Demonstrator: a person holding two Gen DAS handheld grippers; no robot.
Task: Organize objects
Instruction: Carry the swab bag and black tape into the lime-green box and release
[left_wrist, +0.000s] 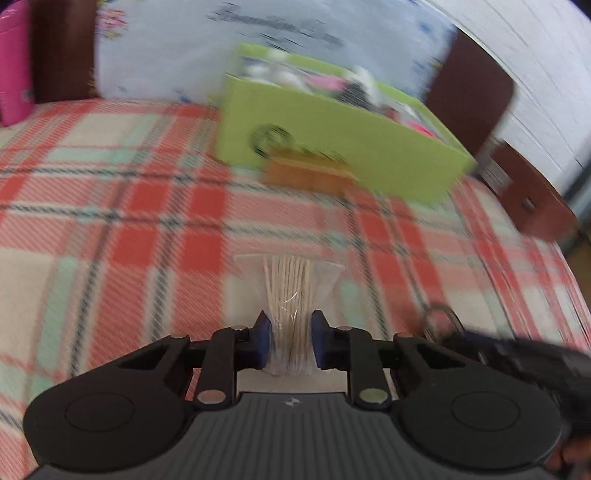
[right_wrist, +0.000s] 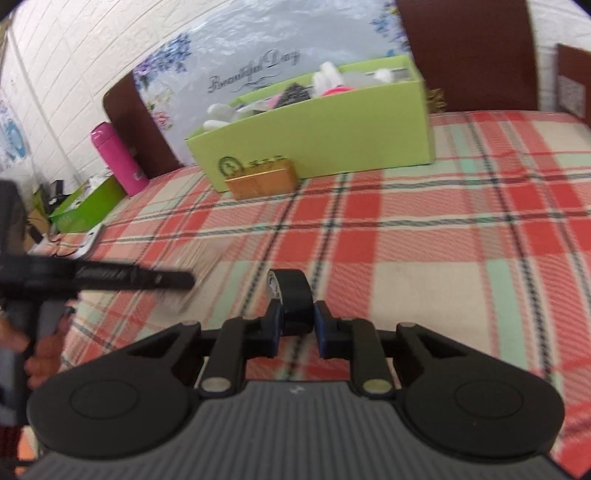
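Evidently both hands are in the carrying step, each with one item picked up and the green box (right_wrist: 314, 125) ahead as the likely place for them.

Seen from the left wrist, the left tool (left_wrist: 290, 341) is closed narrow on a clear plastic packet of thin pale sticks (left_wrist: 290, 291), perhaps toothpicks; the film crinkles and pinches in at the pads, flaring wider above. The packet is clear of the plaid cloth (left_wrist: 110, 184), though the view is blurred.

Seen from the right wrist, the right tool (right_wrist: 297, 330) is clamped narrow on a small roll of black tape (right_wrist: 291, 295), a smooth matte ring standing on edge between the blue pads.

The box is open-topped cardboard, stiff and flat-walled, already holding soft white and pink things. It stands at the far side of the woven red, cream and mint cloth covering the worktop, and a small golden-brown box (right_wrist: 262, 182) touches its front wall. A glossy pink bottle (right_wrist: 114, 162) stands well off to its left.

Next, I judge, each item must be lifted over the front wall and released inside, without the two tools colliding.
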